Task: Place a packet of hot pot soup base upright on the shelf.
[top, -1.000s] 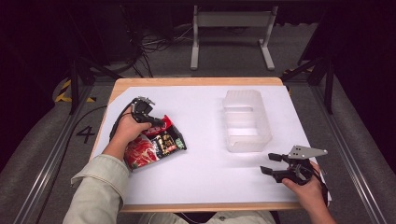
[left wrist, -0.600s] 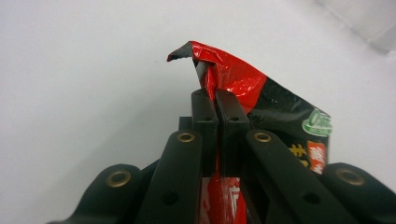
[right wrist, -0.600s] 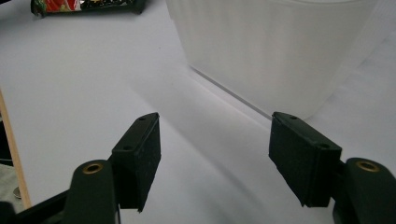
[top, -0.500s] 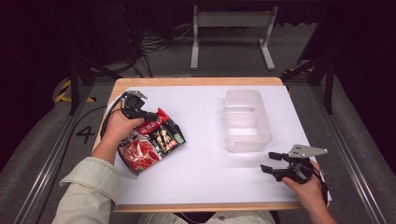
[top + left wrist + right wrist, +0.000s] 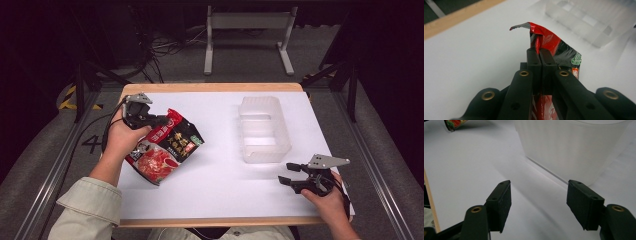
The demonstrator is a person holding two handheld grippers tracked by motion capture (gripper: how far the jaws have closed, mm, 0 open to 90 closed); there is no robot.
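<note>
1. Red-and-black snack packet (image 5: 165, 146) pinched at its top edge by left gripper (image 5: 161, 120), jaws clamped tight on the foil, near the table's (image 5: 220, 195) left side.
2. Packet hanging tilted from the grip, its lower end at the white tabletop.
3. Translucent plastic container (image 5: 264, 129) standing empty, well apart to the right of the packet.
4. Right gripper (image 5: 289, 173) near the front right corner, jaws spread with nothing between them, having just narrowed slightly, pointing towards the container.

Pale khaki sleeve (image 5: 87, 210), black fingers (image 5: 500, 203) with brass screws.
</note>
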